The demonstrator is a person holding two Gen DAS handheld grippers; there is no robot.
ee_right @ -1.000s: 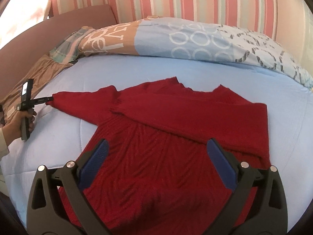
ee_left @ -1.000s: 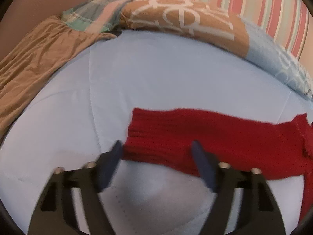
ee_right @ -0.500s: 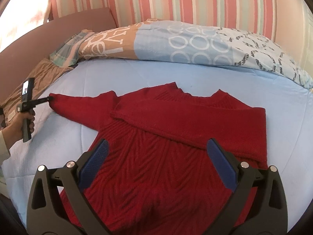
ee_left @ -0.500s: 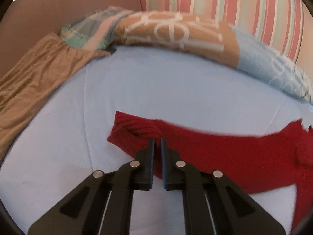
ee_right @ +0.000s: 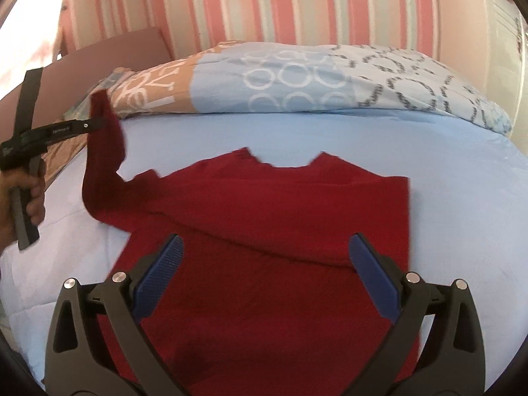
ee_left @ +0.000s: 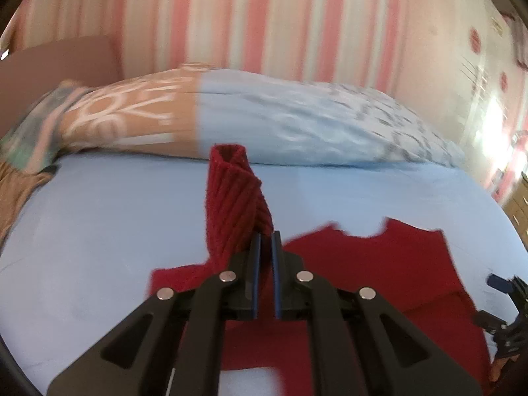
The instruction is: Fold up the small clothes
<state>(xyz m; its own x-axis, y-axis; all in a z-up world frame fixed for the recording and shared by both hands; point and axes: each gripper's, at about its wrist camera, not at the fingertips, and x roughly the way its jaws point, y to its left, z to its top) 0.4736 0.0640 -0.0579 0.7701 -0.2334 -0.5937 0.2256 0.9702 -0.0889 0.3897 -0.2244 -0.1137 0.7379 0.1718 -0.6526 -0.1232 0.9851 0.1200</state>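
A red knitted sweater (ee_right: 270, 231) lies flat on the light blue bed sheet (ee_right: 330, 138), one sleeve folded across its chest. My left gripper (ee_left: 265, 241) is shut on the other sleeve near its ribbed cuff (ee_left: 231, 198), which sticks up in front of the camera. In the right wrist view that sleeve (ee_right: 102, 151) hangs lifted off the bed from the left gripper (ee_right: 99, 123), held by a hand (ee_right: 23, 194). My right gripper (ee_right: 264, 260) stands open over the sweater's lower body, nothing between its blue pads (ee_right: 158, 274).
A patterned blue and tan duvet (ee_right: 297, 82) is bunched along the head of the bed under a pink striped wall (ee_right: 264, 3). A brown cloth (ee_left: 13, 184) lies at the left edge. Wooden furniture (ee_left: 519, 204) shows at far right.
My left gripper closed on the sleeve cuff, then rose and swung toward the sweater's body, lifting the sleeve off the sheet. The right gripper shifted a little, still open.
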